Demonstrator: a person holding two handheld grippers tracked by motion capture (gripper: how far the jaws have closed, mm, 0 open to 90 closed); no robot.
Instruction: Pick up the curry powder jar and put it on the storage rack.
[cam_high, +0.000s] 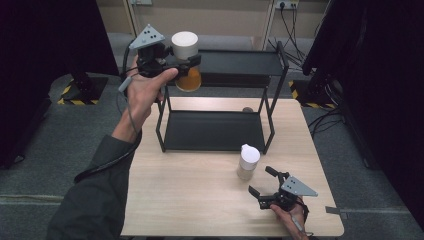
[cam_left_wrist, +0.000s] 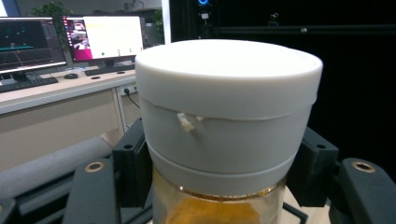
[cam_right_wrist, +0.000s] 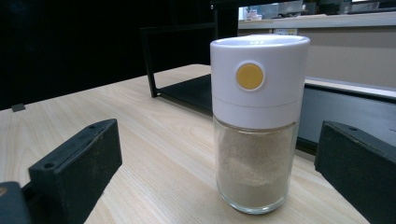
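While lifted clear of the desk (cam_high: 190, 200) at far left, orange jar (cam_high: 189, 79) with white lid (cam_high: 184, 45) clamped in left tool (cam_high: 192, 61), level with the top shelf of the black rack (cam_high: 235, 62) and just off its left end. Upright in the grip, amber-orange powder visible through the glass under the lid. Seen from the left tool's own camera: pads (cam_left_wrist: 133, 168) pressed against both sides of the jar (cam_left_wrist: 219, 212) at the lower rim of its lid (cam_left_wrist: 229, 102), a small white fleck on the lid's seam. Held by the left hand (cam_high: 145, 90), forearm in a dark sleeve, cable trailing down past the wrist.

Nearer and to the right, second jar (cam_high: 248, 162) standing upright on the desk just in front of the rack's lower shelf, white cap, pale beige powder inside. Round yellow button on the cap facing the right tool's camera, jar (cam_right_wrist: 257, 121) between the two jaws but touched by neither.

Right tool (cam_high: 261, 181) at the near right edge of the desk, jaws spread wide, nothing gripped, pointed toward the beige jar and close to it. Small dark round thing on the desk behind the rack, too small to identify.
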